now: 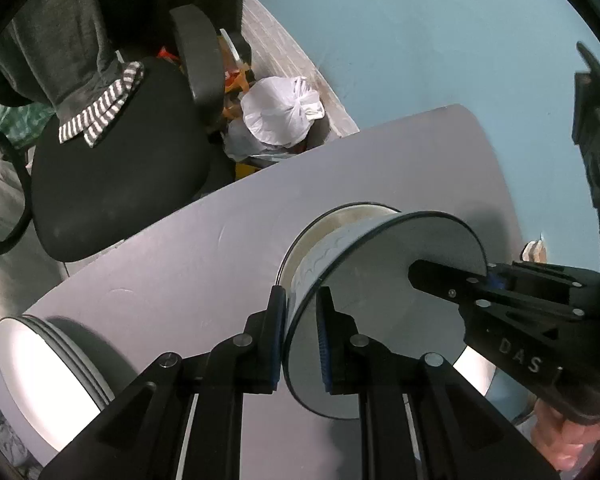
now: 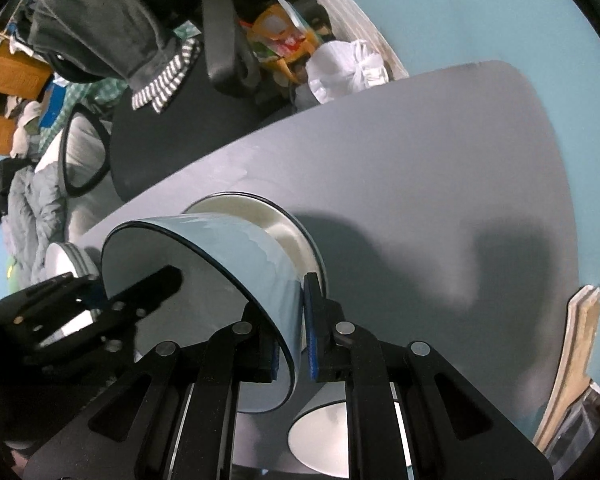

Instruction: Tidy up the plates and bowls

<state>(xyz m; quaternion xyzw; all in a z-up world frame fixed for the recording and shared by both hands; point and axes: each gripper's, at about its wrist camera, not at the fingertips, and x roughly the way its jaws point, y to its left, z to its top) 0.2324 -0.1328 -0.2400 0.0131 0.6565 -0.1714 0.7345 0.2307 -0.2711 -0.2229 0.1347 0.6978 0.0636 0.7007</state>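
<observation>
Gray table (image 1: 172,264), both grippers, left (image 1: 301,340) and right (image 2: 298,340), pinching the blue bowl's (image 1: 380,280) rim, hovering over the cream bowl (image 1: 348,220) at 12 o'clock. Next it probably needs lowering in to nest.

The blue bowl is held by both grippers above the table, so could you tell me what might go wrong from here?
1. The left gripper and right gripper each pinch only the thin rim of the blue bowl; if the two pull unevenly, it may slip.
2. The cream bowl sits directly beneath, so a hard descent may knock them together.
3. The plate stack stands near the table edge; a sideways swing might nudge it.
</observation>
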